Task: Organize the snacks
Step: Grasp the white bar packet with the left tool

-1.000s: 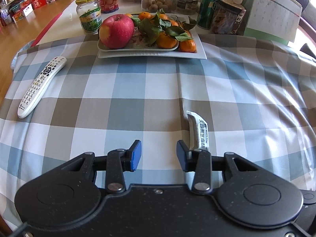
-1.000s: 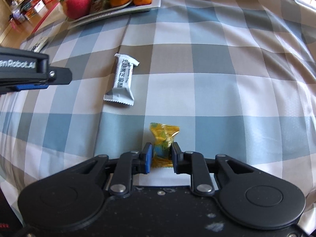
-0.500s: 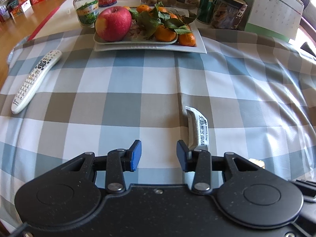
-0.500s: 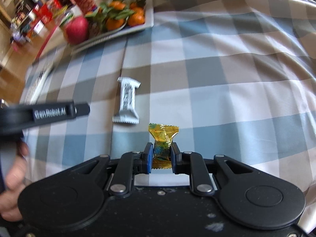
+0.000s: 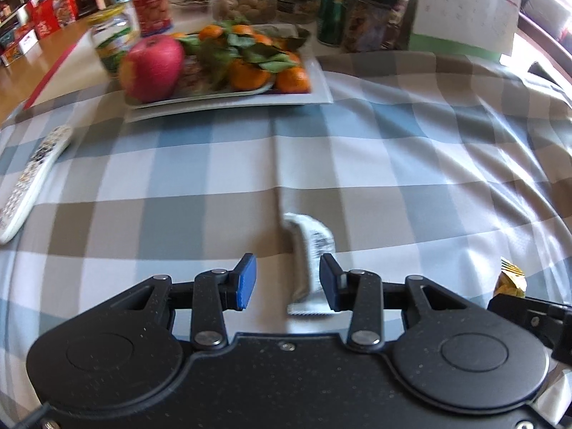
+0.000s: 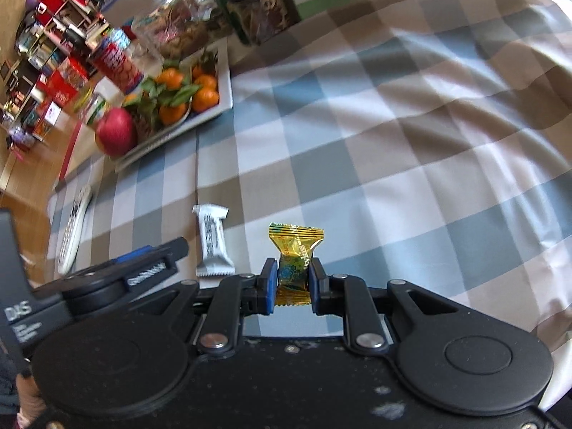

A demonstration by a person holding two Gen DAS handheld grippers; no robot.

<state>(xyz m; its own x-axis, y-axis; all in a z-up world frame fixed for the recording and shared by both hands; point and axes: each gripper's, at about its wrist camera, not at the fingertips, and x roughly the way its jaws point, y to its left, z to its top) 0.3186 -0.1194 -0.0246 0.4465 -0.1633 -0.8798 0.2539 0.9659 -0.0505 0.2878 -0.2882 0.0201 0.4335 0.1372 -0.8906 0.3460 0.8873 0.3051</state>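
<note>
A: How far along is it?
B: One yellow candy (image 6: 296,258) is pinched in the right gripper (image 6: 292,286), apparently lifted off the cloth. The white bar (image 5: 310,257) lies unpicked between the spread jaws of the left gripper (image 5: 287,281).

A: What has changed?
B: The bar is now framed more centrally; the fruit plate (image 5: 314,98) at twelve o'clock looms nearer.

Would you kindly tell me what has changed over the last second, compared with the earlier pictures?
The right hand-held gripper, shut on the yellow foil-wrapped candy throughout, has lifted it off the blue-and-grey checked tablecloth. The left hand-held gripper shifted rightwards, so the white wrapped snack bar now lies between its open fingers, not yet gripped. The white snack bar, white remote control and white fruit tray stayed put.
</note>
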